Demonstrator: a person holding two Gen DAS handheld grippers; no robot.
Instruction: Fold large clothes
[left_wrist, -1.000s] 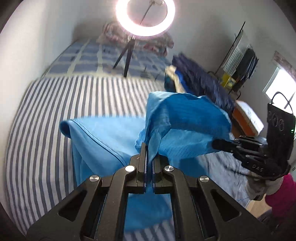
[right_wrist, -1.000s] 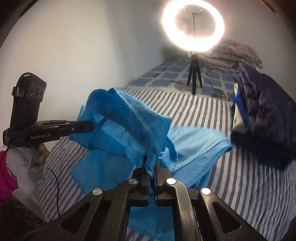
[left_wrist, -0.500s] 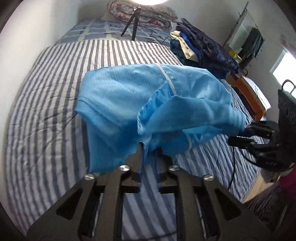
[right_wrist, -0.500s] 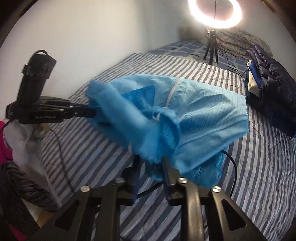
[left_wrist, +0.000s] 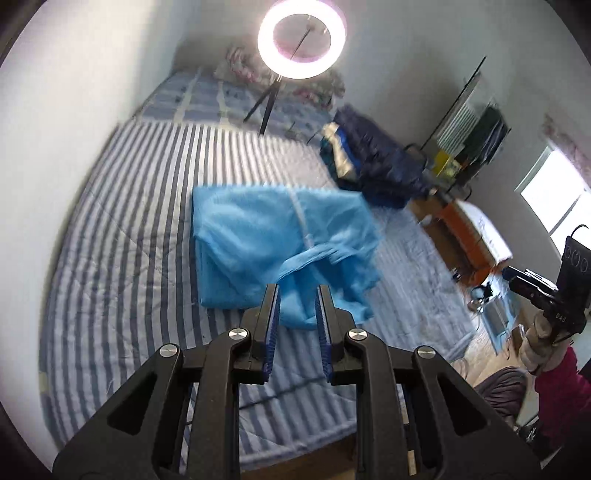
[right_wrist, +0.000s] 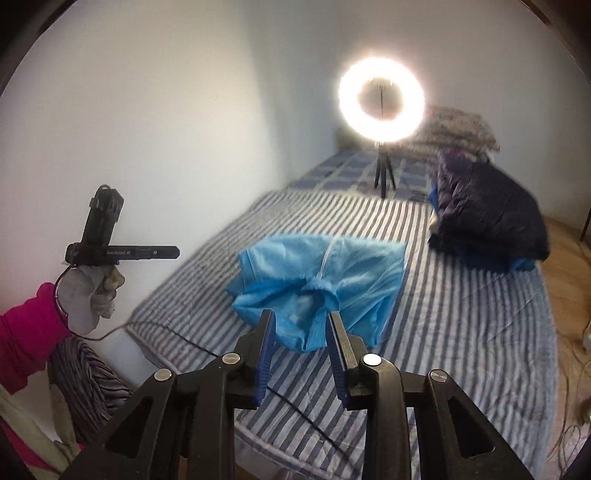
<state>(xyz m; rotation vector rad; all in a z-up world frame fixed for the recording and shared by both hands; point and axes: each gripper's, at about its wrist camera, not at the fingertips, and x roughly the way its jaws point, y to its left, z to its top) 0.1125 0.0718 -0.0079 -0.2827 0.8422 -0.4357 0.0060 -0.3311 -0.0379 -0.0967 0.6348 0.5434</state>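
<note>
My left hand-held gripper (left_wrist: 297, 304) and right hand-held gripper (right_wrist: 300, 329) have just been opening; nothing sits between their jaws. The blue garment (left_wrist: 280, 243) lies bunched on the striped bed (left_wrist: 122, 236).

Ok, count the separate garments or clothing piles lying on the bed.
2: the blue garment mid-bed on the striped sheet, and a dark pile topped by a navy padded jacket, further right. More may lie hidden within it.
</note>
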